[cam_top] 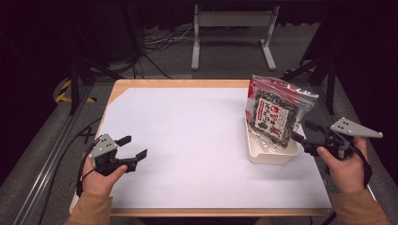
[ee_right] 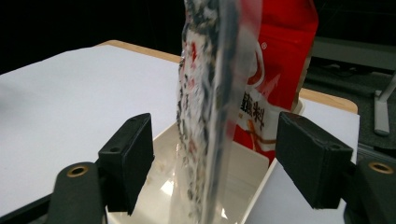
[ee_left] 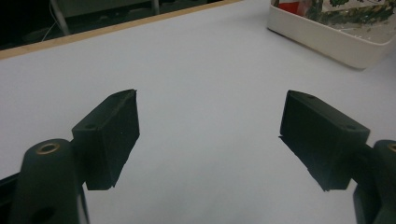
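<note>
Right gripper (cam_top: 302, 132) sits at the table's right edge, jaws spread wide and gripping nothing; between them, seen edge-on in the right gripper view, stands the clear snack bag (ee_right: 210, 116), nearer the left finger (ee_right: 128, 158) than the right one, apart from both as far as I can tell; a red packet (ee_right: 275, 60) stands just behind it. From the high view the snack bag (cam_top: 277, 110) stands upright in the white tray (cam_top: 272, 155) on the right side of the white sheet (cam_top: 187, 140), leaning a little; the gripper's tips are just beside the tray's right rim. Left gripper (cam_top: 132, 146) hovers well apart at the near left, jaws wide, nothing held; its own view shows bare sheet between its fingers (ee_left: 112, 135), the tray (ee_left: 327, 42) far off.
</note>
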`<control>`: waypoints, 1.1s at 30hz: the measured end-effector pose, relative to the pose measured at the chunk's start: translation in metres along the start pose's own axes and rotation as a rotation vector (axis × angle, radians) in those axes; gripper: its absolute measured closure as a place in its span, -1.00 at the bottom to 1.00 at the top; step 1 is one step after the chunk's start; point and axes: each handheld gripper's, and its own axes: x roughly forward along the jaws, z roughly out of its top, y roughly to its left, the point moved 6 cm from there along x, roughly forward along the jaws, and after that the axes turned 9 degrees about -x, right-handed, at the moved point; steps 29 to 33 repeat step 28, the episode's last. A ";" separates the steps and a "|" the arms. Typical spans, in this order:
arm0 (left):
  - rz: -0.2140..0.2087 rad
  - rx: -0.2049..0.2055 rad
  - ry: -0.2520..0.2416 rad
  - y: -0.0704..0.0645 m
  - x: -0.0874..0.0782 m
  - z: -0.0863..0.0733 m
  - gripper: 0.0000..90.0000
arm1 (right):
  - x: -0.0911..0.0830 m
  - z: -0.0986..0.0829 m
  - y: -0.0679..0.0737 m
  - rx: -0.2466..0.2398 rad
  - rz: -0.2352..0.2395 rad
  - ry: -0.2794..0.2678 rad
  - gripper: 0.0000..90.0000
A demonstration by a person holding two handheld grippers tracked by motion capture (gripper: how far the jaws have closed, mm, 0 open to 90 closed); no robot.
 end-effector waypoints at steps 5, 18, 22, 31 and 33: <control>0.012 0.013 -0.015 0.000 -0.011 -0.008 -0.56 | -0.014 -0.018 0.013 0.022 -0.002 -0.040 -0.37; 0.051 0.055 -0.074 -0.001 -0.032 -0.023 -0.58 | -0.013 -0.053 0.030 0.024 -0.001 -0.071 -0.41; 0.043 0.045 -0.088 0.002 -0.033 -0.023 -0.58 | -0.011 -0.055 0.031 0.019 0.000 -0.062 -0.41; 0.040 0.045 -0.091 0.002 -0.034 -0.022 -0.58 | -0.010 -0.057 0.031 0.017 -0.001 -0.061 -0.42; 0.040 0.045 -0.091 0.002 -0.034 -0.022 -0.58 | -0.010 -0.057 0.031 0.017 -0.001 -0.061 -0.42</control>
